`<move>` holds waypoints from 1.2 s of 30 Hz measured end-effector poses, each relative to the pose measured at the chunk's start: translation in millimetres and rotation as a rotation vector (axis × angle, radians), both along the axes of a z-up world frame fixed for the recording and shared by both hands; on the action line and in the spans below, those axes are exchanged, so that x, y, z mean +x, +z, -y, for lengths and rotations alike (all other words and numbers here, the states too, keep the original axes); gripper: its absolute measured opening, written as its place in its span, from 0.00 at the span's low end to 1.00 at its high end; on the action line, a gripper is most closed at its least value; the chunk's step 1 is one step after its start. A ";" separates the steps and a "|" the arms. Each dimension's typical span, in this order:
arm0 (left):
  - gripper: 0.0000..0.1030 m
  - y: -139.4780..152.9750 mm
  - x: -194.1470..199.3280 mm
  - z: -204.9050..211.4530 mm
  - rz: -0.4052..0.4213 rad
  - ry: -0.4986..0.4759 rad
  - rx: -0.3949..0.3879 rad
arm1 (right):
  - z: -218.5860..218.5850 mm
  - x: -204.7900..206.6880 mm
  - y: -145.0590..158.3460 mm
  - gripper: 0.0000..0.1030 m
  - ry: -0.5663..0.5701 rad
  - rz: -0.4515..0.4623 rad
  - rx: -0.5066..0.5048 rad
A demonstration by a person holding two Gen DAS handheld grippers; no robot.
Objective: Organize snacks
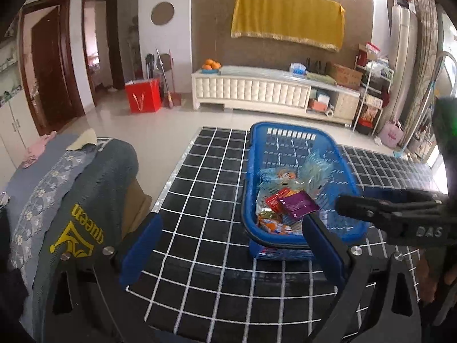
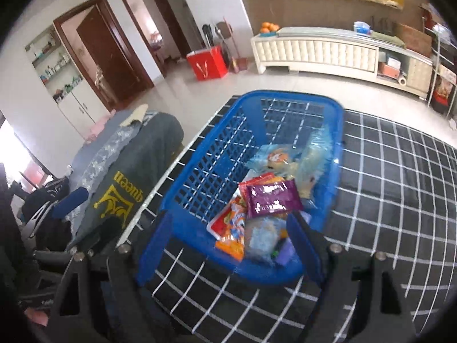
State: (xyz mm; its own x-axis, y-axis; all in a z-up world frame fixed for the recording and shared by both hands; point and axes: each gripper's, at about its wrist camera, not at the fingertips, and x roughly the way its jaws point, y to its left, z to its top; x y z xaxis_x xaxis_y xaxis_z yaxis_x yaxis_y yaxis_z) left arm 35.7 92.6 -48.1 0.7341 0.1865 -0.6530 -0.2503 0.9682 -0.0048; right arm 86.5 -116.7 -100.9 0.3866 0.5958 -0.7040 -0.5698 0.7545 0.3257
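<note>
Snacks sit heaped in the blue basket (image 2: 200, 177) on the checked worktop (image 2: 400, 200), crowded toward its 5 o'clock end; the 11 o'clock half shows bare lattice. Purple packet (image 2: 272, 200) lies on top, orange pouch (image 2: 232, 228) beneath at 7 o'clock, clear crinkly bags (image 2: 311, 157) behind. Left claw (image 1: 228, 251) spread wide, empty, short of the basket. Right claw (image 2: 228, 245) likewise wide, holding nothing, straddling the near rim. Packets look light, soft, slick-filmed; likely to slide or crush. Best pinched by a sealed edge, purple one first.
</note>
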 end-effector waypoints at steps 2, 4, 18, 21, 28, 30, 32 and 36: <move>0.95 6.1 -11.9 10.2 0.031 0.001 -0.020 | 13.4 -9.1 4.2 0.83 -0.014 0.015 0.022; 0.95 13.3 -23.2 23.9 0.050 -0.003 -0.029 | 26.7 -18.3 7.8 0.83 -0.034 0.034 0.020; 1.00 61.4 -85.3 101.3 0.191 -0.105 0.002 | 117.1 -93.8 58.5 1.00 -0.159 0.282 0.037; 1.00 66.0 -93.4 110.8 0.211 -0.121 0.003 | 123.7 -112.0 65.0 1.00 -0.178 0.342 -0.002; 1.00 73.1 -108.0 134.0 0.239 -0.169 0.014 | 133.0 -147.6 68.9 1.00 -0.224 0.459 -0.088; 1.00 71.2 -111.2 138.1 0.238 -0.187 0.012 | 139.8 -153.6 67.0 1.00 -0.244 0.460 -0.081; 1.00 69.0 -113.8 142.4 0.234 -0.200 0.017 | 144.0 -157.6 64.0 1.00 -0.260 0.462 -0.090; 1.00 64.5 -117.6 150.2 0.220 -0.227 0.005 | 150.3 -163.5 58.5 1.00 -0.275 0.456 -0.082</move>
State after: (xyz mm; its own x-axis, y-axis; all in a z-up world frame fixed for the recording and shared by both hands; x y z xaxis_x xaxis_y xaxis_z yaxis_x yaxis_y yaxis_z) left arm -82.0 -57.6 16.4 0.8808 0.0041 -0.4736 -0.0207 0.9993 -0.0300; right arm -76.9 -267.0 -42.4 0.7980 0.3797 -0.4680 -0.4176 0.9083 0.0249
